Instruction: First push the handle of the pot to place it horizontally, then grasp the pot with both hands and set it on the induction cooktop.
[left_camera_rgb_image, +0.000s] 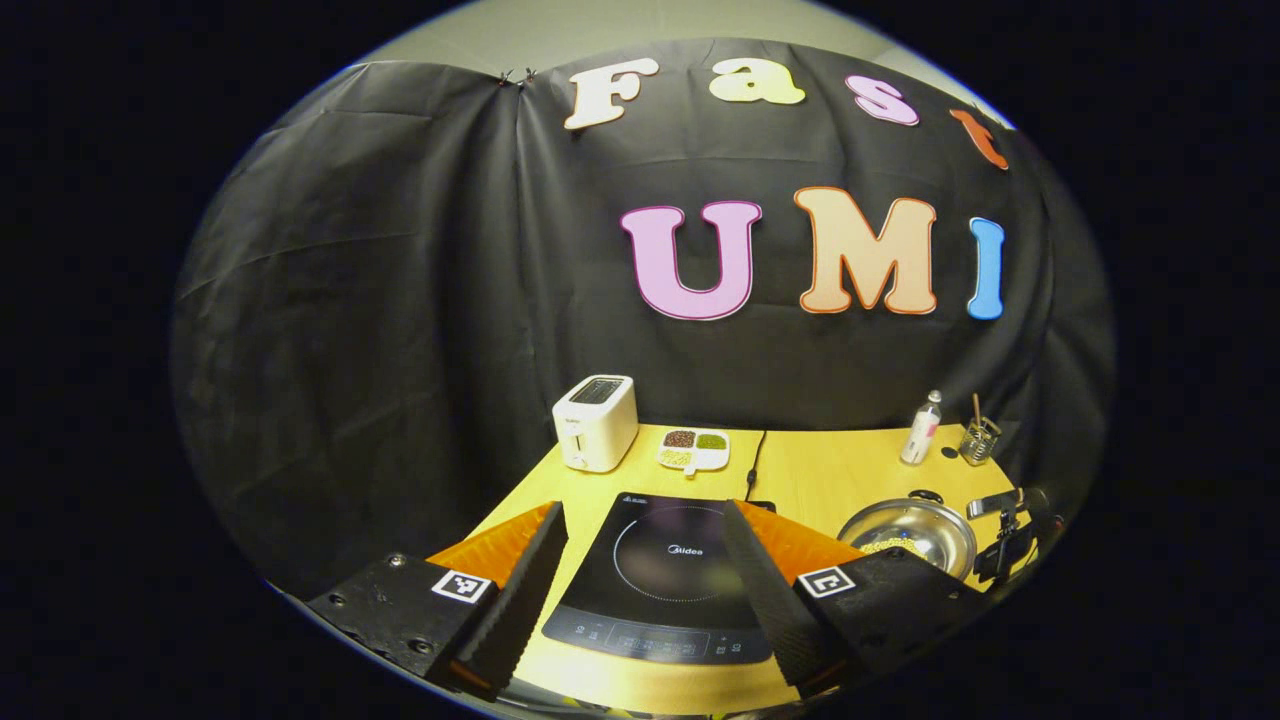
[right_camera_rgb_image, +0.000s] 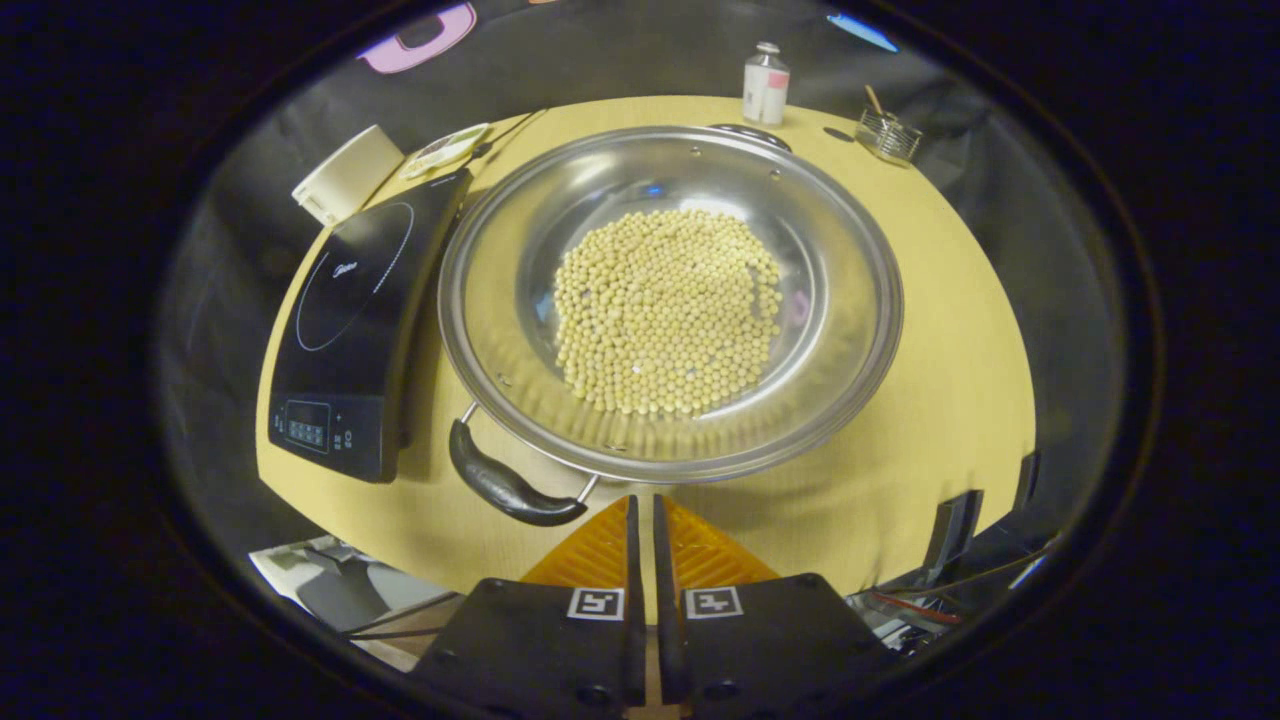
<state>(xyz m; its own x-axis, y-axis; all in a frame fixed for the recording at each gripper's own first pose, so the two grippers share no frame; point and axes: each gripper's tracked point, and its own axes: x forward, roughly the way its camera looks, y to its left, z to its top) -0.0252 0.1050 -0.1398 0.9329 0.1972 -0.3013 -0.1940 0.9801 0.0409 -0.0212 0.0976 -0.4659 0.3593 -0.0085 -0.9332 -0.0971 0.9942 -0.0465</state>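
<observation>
A wide steel pot (right_camera_rgb_image: 500, 300) holding yellow beans (right_camera_rgb_image: 665, 310) sits on the wooden table just right of the black induction cooktop (right_camera_rgb_image: 350, 320). Its near black handle (right_camera_rgb_image: 505, 487) points toward me and to the left; the far handle (right_camera_rgb_image: 750, 133) is at the back rim. My right gripper (right_camera_rgb_image: 645, 505) is shut on nothing, its tips just short of the pot's near rim, right of that handle. In the left gripper view my left gripper (left_camera_rgb_image: 645, 508) is open above the cooktop (left_camera_rgb_image: 670, 570), with the pot (left_camera_rgb_image: 935, 530) off to the right.
At the back of the table (left_camera_rgb_image: 830, 470) stand a white toaster (left_camera_rgb_image: 596, 422), a divided dish of grains (left_camera_rgb_image: 694, 448), a small bottle (left_camera_rgb_image: 921, 428) and a glass holder (left_camera_rgb_image: 979, 440). A black cable (left_camera_rgb_image: 755, 465) runs back from the cooktop. The table's near edge lies under my right gripper.
</observation>
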